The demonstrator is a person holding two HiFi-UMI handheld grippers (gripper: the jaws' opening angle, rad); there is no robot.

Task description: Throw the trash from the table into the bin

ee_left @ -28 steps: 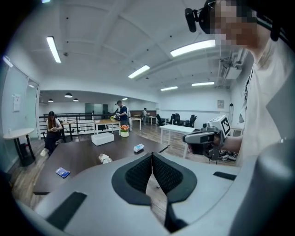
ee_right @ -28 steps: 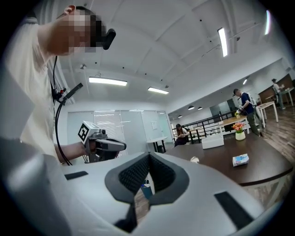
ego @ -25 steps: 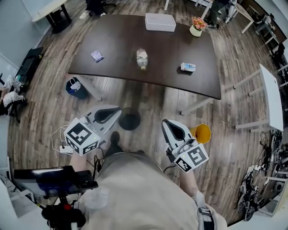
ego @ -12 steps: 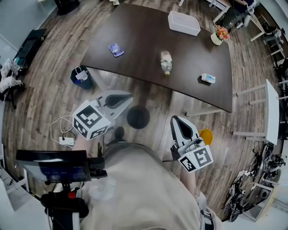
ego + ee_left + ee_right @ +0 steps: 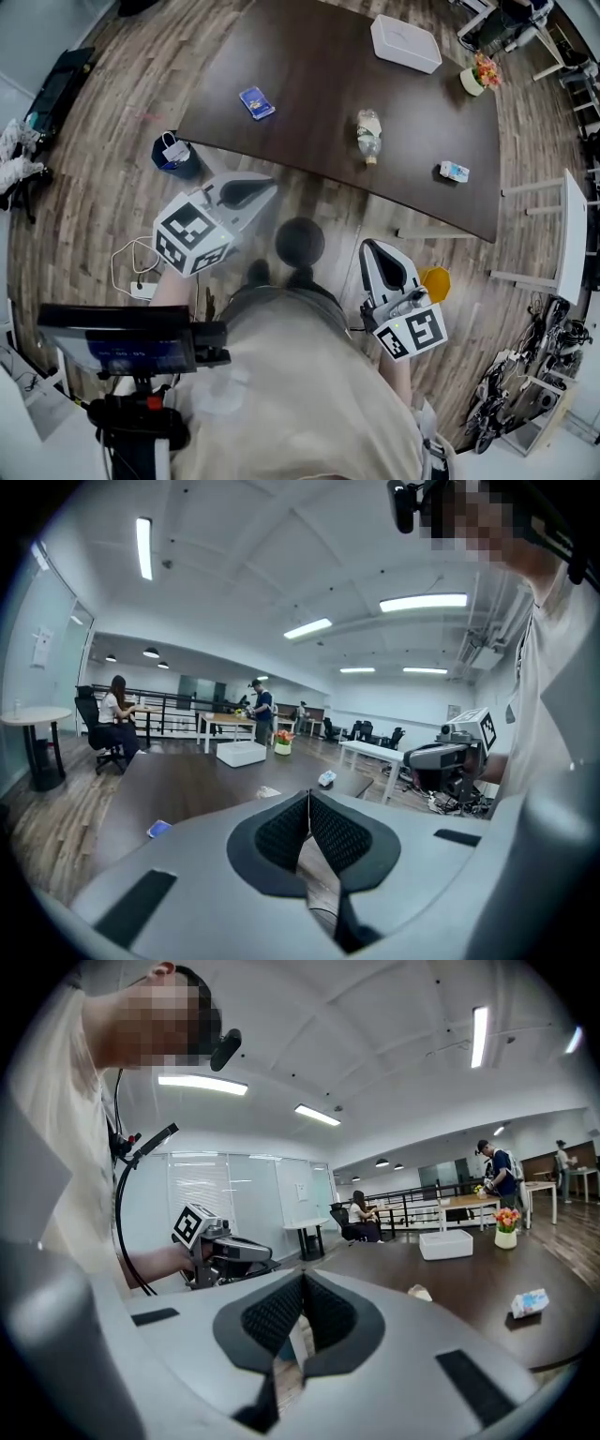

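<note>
Trash lies on the dark table (image 5: 309, 56): a blue packet (image 5: 257, 102), a crumpled clear bottle (image 5: 368, 136) and a small white-and-blue carton (image 5: 455, 172). A blue bin (image 5: 174, 155) with a white bag stands on the floor by the table's left corner. My left gripper (image 5: 271, 188) hovers over the floor just short of the table's near edge, jaws shut and empty (image 5: 308, 795). My right gripper (image 5: 372, 247) hangs lower right, also short of the table, shut with nothing held (image 5: 302, 1278). The right gripper view shows the carton (image 5: 530, 1303) and bottle (image 5: 418, 1292) ahead.
A white box (image 5: 405, 43) and a flower pot (image 5: 476, 75) sit at the table's far side. A round dark stool (image 5: 300, 240) stands between the grippers, a yellow tub (image 5: 435, 281) on the floor at right. White desks and people sit beyond.
The person has walked toward the table, which now lies closer to both grippers. Both grippers moved forward with the body and stayed shut.
</note>
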